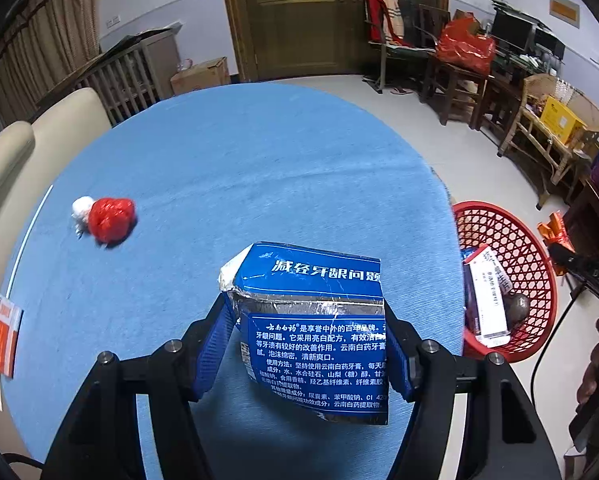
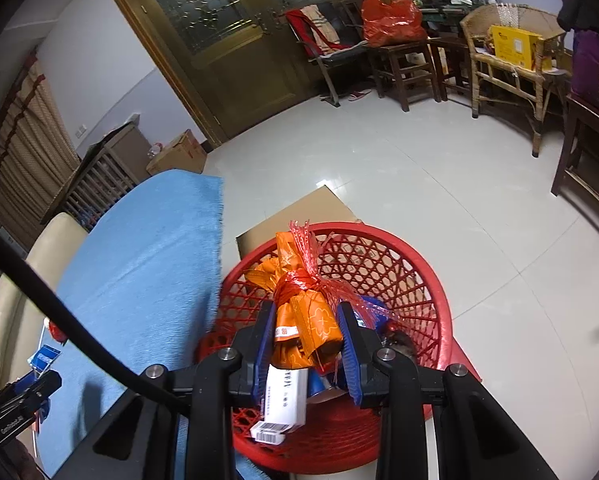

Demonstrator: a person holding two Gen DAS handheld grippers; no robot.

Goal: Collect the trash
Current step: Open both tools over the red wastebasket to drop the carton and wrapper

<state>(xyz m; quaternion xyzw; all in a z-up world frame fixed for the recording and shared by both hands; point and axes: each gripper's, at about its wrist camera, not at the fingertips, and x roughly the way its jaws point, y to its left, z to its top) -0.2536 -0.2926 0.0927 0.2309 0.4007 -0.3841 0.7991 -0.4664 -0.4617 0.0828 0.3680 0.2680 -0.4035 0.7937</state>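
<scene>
Orange wrapper (image 2: 305, 320) between right gripper (image 2: 305, 356) fingers over basket (image 2: 419, 280)

Printed Chinese on a torn blue toothpaste carton (image 1: 311, 332), plus a few smaller labels.

Its top face reads "减轻牙龈问题" in large white characters; the side panel names "云南白药", then "使用方法" and "成分" in small print. The dark gripper body (image 2: 9, 426) at the near left edge carries white lettering, too blurred to read. A white box (image 2: 285, 400) in the red basket (image 2: 419, 280) bears a barcode with unreadable digits.
</scene>
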